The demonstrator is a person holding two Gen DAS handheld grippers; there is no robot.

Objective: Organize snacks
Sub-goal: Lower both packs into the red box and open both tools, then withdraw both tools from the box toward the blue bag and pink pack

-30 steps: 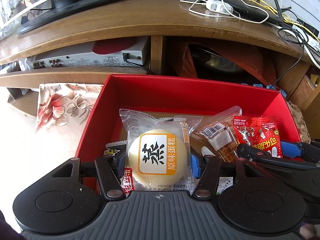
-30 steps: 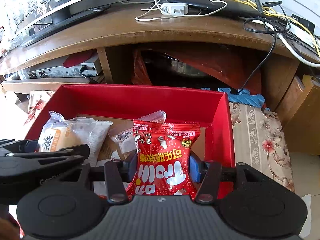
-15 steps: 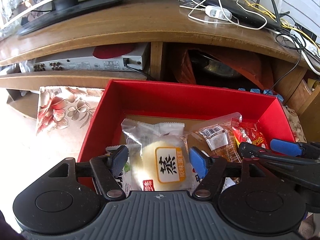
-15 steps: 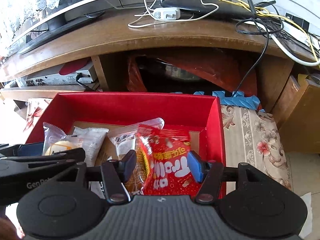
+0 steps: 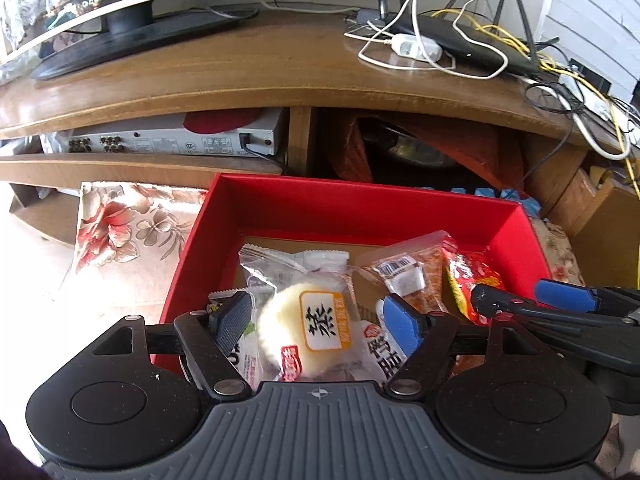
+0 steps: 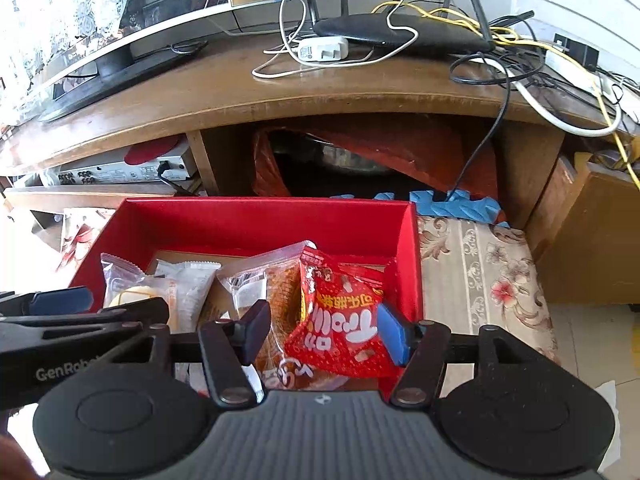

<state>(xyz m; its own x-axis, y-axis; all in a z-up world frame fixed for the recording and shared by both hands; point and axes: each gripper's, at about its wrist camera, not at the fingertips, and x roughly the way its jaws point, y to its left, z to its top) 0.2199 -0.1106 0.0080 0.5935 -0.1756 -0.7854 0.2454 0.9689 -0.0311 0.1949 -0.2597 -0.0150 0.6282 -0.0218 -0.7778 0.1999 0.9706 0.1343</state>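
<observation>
A red box [image 5: 360,208] [image 6: 256,220] holds several snack packets. A clear packet with a round yellow cake [image 5: 308,328] lies in it, below my left gripper [image 5: 316,322], which is open above it. A red candy packet [image 6: 344,332] lies in the box's right side, below my right gripper [image 6: 324,332], which is open. A clear packet with an orange-brown snack [image 5: 412,276] [image 6: 276,288] lies between them. The right gripper also shows in the left wrist view [image 5: 532,300].
A wooden TV stand [image 5: 280,76] rises just behind the box, with a TV base, a router and tangled cables on top. A silver player [image 5: 172,140] sits on its shelf. Floral cloth [image 6: 480,264] lies on both sides of the box.
Both grippers opened and let go of their packets. The cake packet and the red candy packet dropped into the box, and both grippers pulled back and up.
</observation>
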